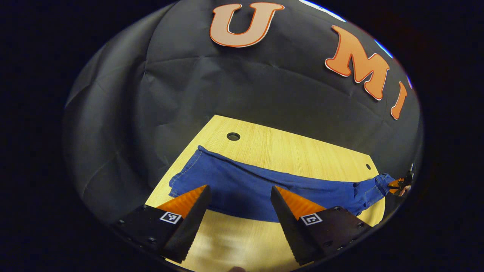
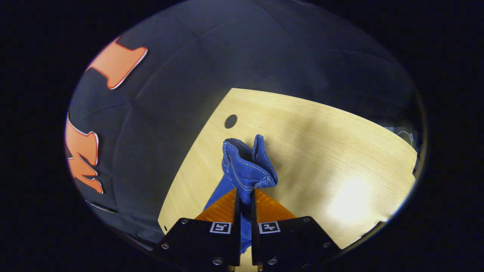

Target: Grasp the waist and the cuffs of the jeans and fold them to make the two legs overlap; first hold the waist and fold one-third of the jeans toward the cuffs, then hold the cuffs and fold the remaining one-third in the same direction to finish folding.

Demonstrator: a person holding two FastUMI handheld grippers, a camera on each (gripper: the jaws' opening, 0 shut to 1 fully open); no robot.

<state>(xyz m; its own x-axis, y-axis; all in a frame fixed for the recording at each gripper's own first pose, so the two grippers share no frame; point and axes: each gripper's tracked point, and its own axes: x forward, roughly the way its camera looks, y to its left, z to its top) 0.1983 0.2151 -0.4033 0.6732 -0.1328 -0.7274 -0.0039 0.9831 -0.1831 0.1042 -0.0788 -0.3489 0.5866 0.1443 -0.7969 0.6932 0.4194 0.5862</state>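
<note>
Right gripper view: the right gripper [image 2: 245, 200] is pressed together on a bunched end of the jeans [image 2: 247, 166], the denim rising in a stitched fold above its fingers over the worktop [image 2: 321, 151]. In the left gripper view the left gripper [image 1: 238, 200] hangs spread, nothing between its fingers, just short of the jeans' near edge. The jeans [image 1: 242, 185] lie stretched across the wooden worktop [image 1: 280, 147], one end lifted at the far right, where the other gripper pinches it.

To fold well, the spread gripper would likely need to close on the free end before any lift, so both ends travel together and the legs stay square.

Count: one pair of jeans, two grippers, one worktop, two holes visible in its surface, one large [image 1: 233, 136] and one small [image 1: 368, 166].
</note>
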